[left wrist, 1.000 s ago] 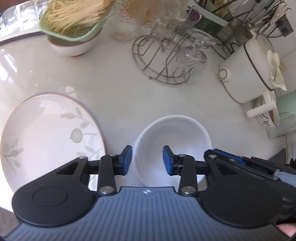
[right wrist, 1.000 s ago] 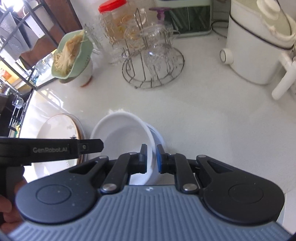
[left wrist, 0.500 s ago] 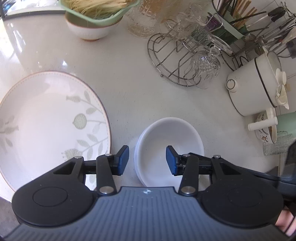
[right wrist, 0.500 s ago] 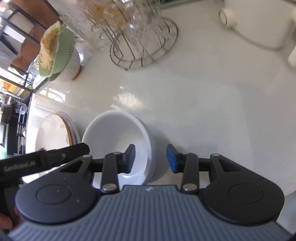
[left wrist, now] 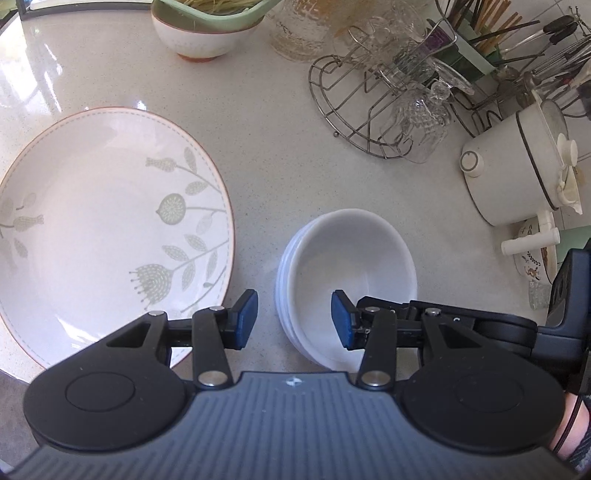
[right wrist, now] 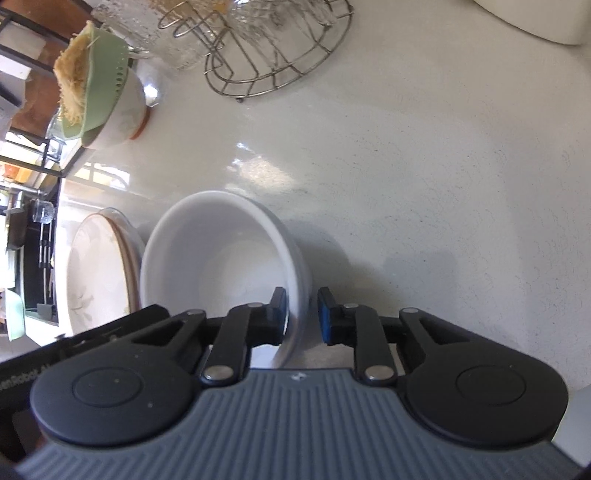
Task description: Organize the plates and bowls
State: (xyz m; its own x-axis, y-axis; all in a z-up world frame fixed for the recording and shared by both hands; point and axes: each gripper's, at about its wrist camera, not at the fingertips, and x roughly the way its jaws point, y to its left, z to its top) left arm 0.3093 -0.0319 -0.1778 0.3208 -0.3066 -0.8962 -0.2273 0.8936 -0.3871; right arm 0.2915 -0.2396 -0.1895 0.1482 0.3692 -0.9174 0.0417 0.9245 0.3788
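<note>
A stack of white bowls (left wrist: 351,258) stands on the pale counter, right of a large leaf-patterned plate (left wrist: 92,221). My left gripper (left wrist: 293,319) hangs open over the stack's left rim, one pad above the counter and one above the bowl's inside, touching nothing. In the right wrist view my right gripper (right wrist: 301,314) straddles the near rim of the top bowl (right wrist: 214,258). Its jaws are closing. The inner pad lies against the wall and a thin gap shows at the outer pad. The plate (right wrist: 96,273) lies to the left of the bowls.
A wire rack of glasses (left wrist: 369,103) stands behind the bowls. A green colander of noodles sits in a bowl (left wrist: 207,29) at the back left. A white lidded pot (left wrist: 517,173), a small mug (left wrist: 532,254) and a utensil holder (left wrist: 498,37) crowd the right side.
The right gripper came down with a white bowl, set it into the stack, opened wide, then narrowed again around the rim. The left gripper shifted slightly, its jaws staying apart.
</note>
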